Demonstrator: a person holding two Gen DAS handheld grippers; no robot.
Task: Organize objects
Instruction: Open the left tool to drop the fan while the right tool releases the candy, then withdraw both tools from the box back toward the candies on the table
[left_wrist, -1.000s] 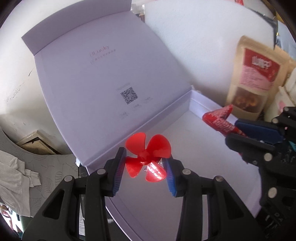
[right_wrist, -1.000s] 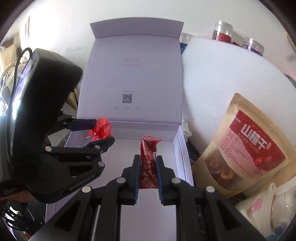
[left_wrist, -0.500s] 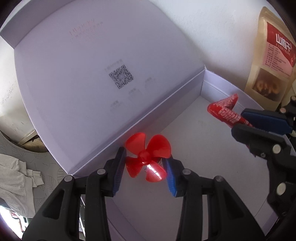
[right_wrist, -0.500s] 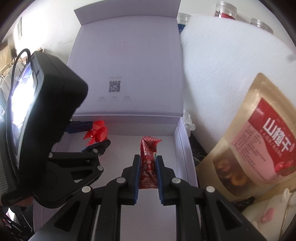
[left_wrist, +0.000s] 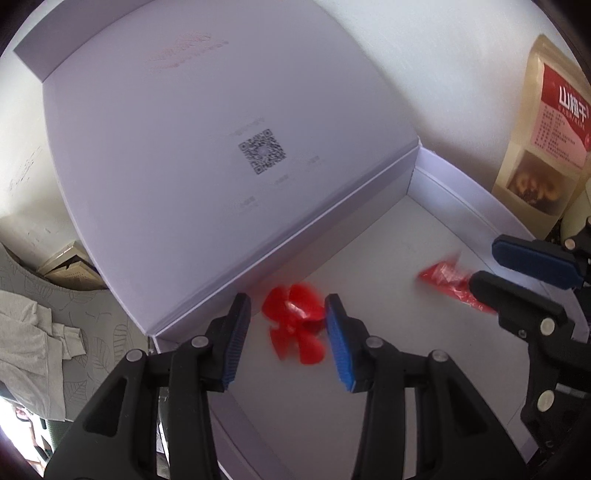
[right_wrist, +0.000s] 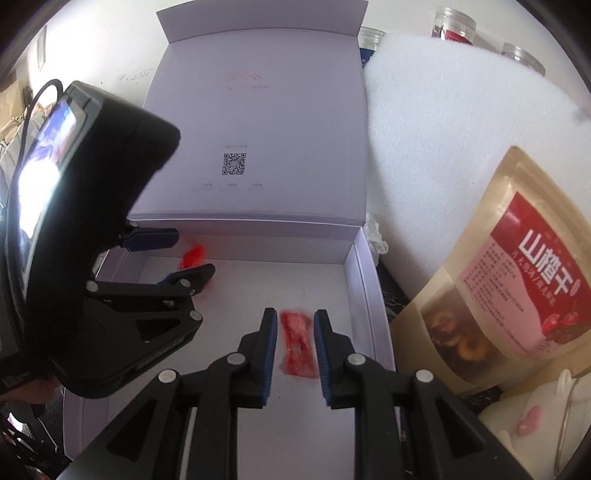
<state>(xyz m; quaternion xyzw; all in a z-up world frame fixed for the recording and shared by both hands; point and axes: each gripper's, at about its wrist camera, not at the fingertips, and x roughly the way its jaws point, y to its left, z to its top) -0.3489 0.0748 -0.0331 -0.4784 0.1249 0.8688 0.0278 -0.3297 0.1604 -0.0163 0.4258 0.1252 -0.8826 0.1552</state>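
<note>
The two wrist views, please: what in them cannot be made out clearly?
- Red propeller, left view: motion-blurred; contact with the box floor unclear.
- Red snack packet, right view: blurred, print unreadable.
- Left tongs, right view: mostly hidden by their own black body.
- Box lid text: too faint to read.

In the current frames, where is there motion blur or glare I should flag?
Left wrist view: the red plastic propeller between the left claw fingers and the red snack wrapper are smeared; the QR code is soft. Right wrist view: the wrapper within the right claw is blurred, and the phone screen glares white.
</note>
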